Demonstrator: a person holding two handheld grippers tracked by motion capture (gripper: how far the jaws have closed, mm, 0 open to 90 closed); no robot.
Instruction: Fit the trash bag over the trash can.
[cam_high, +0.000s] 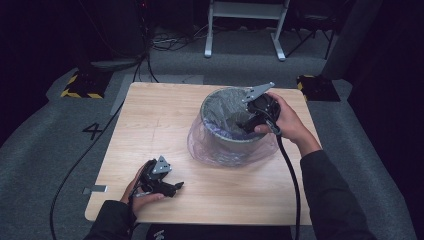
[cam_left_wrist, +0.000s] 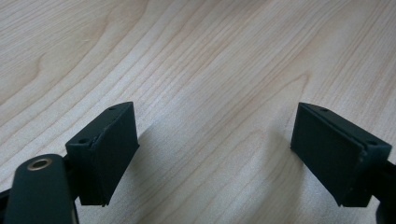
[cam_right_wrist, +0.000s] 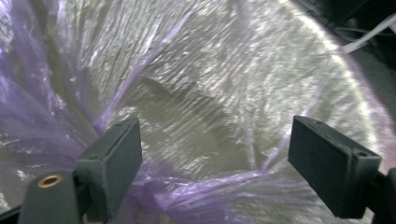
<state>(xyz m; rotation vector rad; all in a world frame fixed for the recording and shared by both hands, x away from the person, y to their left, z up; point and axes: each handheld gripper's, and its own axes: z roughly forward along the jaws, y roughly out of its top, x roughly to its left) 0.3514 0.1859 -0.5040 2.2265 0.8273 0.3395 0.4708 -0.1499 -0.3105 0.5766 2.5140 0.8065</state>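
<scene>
The bin (cam_high: 231, 120) stands right of the table's (cam_high: 150, 125) middle with a thin purple bag (cam_high: 200, 142) already lining it and folded down over its rim into a skirt on the wood, so I judge the lining nearly done, with smoothing or tucking perhaps left. The right gripper (cam_high: 248, 123) sits at the bin's right rim, jaws open over the liner with nothing pinched between them; the left gripper (cam_high: 172, 187) rests near the table's front edge, jaws open and empty. Bare wood lies left and front of the bin, though its right side is nearer the table edge.
</scene>
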